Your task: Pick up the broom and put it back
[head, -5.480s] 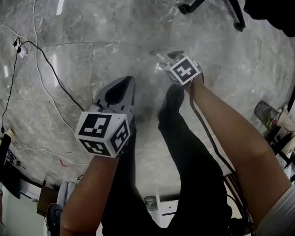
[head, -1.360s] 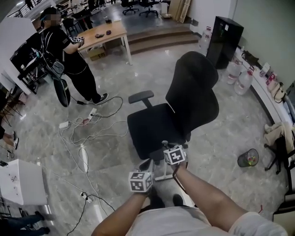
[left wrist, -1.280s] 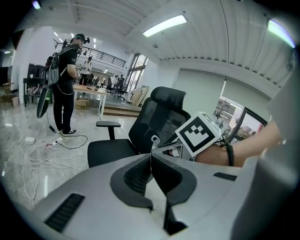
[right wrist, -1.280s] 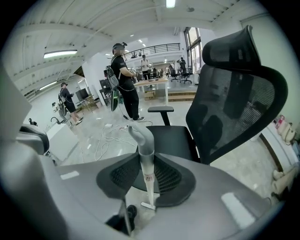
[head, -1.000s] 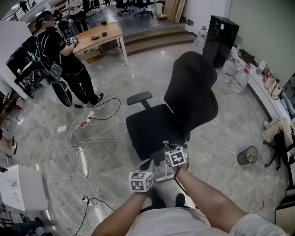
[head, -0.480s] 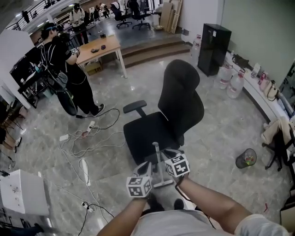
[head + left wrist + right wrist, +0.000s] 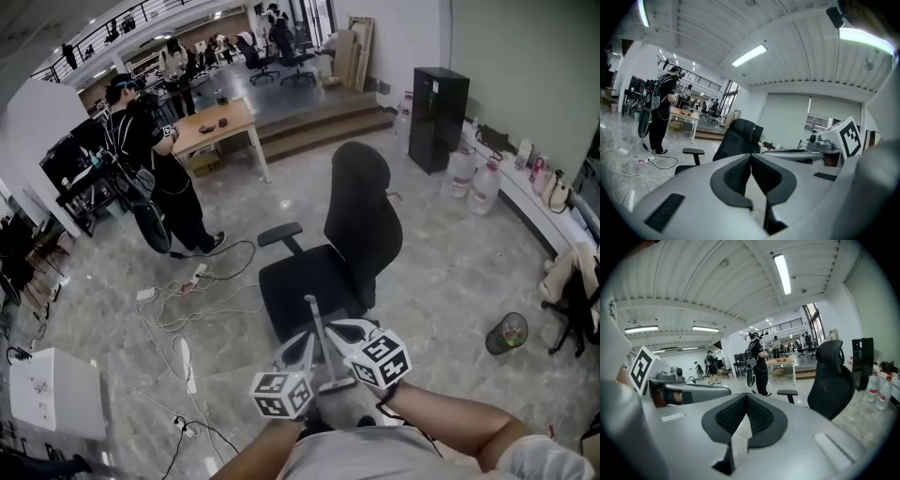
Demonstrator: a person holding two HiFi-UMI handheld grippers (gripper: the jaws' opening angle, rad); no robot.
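In the head view both grippers are held up side by side at the bottom centre. The left gripper (image 7: pixel 297 339) is shut and empty; in its own view the left gripper (image 7: pixel 750 157) has its pads meeting. My right gripper (image 7: pixel 336 327) is also shut on nothing, its pads together where the right gripper (image 7: pixel 746 397) shows in its own view. Between the two rises a thin grey pole (image 7: pixel 317 333) with a pale base by my feet. It looks like the broom's handle, and neither gripper touches it. No broom shows in either gripper view.
A black office chair (image 7: pixel 352 248) stands just beyond the grippers. Cables (image 7: pixel 183 295) trail over the marble floor at left, near a person in black (image 7: pixel 155 164) and a wooden table (image 7: pixel 220 122). At right are a wastebasket (image 7: pixel 506 333), water bottles (image 7: pixel 473 183) and a black cabinet (image 7: pixel 441 103).
Both grippers have risen towards the head camera and look larger. The head view has lifted from the floor by my feet to the wider room. The pole stays upright between them.
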